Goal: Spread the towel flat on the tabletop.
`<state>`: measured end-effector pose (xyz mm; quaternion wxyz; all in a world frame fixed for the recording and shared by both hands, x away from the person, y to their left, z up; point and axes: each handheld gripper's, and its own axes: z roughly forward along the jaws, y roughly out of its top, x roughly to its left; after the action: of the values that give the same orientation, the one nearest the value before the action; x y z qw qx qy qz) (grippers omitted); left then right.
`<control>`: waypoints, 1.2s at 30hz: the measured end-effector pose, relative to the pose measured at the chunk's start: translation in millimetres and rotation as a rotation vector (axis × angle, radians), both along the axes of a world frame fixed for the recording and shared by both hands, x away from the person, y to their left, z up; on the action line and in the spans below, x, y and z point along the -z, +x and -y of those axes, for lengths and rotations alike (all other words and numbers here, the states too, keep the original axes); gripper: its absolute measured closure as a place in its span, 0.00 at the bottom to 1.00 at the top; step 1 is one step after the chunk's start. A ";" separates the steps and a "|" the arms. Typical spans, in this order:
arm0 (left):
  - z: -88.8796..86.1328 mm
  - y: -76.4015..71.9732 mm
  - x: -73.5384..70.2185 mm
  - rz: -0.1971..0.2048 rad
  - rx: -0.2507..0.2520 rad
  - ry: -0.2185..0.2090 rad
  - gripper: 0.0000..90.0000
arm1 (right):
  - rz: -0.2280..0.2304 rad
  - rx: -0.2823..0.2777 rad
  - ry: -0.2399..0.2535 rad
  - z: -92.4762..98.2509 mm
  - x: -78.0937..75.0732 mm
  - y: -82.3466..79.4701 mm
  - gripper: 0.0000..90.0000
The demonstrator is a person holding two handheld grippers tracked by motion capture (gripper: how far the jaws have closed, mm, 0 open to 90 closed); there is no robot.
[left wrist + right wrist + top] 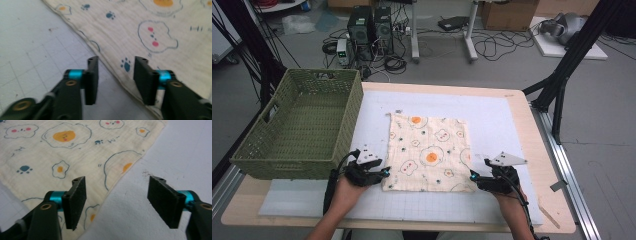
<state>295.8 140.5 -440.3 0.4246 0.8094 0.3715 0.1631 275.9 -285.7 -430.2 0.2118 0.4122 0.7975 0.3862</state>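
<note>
I see the cloth lying flat on the mat between my two grippers: its near left corner sits just ahead of my left gripper, its near right corner just beside my right gripper. The basket stands left of my left gripper, beyond it, on the table

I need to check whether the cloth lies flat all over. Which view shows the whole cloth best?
The high view: the cloth lies spread flat on the white mat, all four edges visible. The left gripper view has just its near-left edge; the right gripper view its near-right corner area.
</note>
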 end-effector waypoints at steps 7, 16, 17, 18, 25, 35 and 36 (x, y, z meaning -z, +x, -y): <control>0.1 7.5 -11.7 0.126 -0.006 -0.191 0.33 | 0.049 0.034 0.053 8.3 -6.9 -1.2 0.22; 10.6 -0.3 -11.2 0.205 0.045 -0.231 0.22 | 0.174 0.028 0.059 21.2 -14.0 -3.5 0.12; 10.4 -0.8 -10.9 0.208 0.050 -0.231 0.22 | 0.169 0.041 0.061 22.5 -14.1 -3.9 0.12; 9.7 -0.6 -10.7 0.203 0.054 -0.229 0.22 | 0.170 0.050 0.059 23.5 -14.2 -3.9 0.12; 5.1 3.0 -9.0 0.177 0.044 -0.243 0.23 | 0.187 0.022 0.052 23.4 -15.9 -7.2 0.12; 0.4 3.7 -8.0 0.169 -0.010 -0.214 0.26 | 0.174 0.010 0.043 20.5 -13.1 -6.1 0.12; 0.0 4.0 -8.3 0.168 -0.012 -0.215 0.26 | 0.171 0.009 0.045 20.0 -12.9 -6.5 0.12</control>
<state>299.8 140.5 -432.0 0.5375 0.7406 0.3545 0.1923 269.4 -305.8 -417.3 0.2715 0.3861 0.7656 0.4371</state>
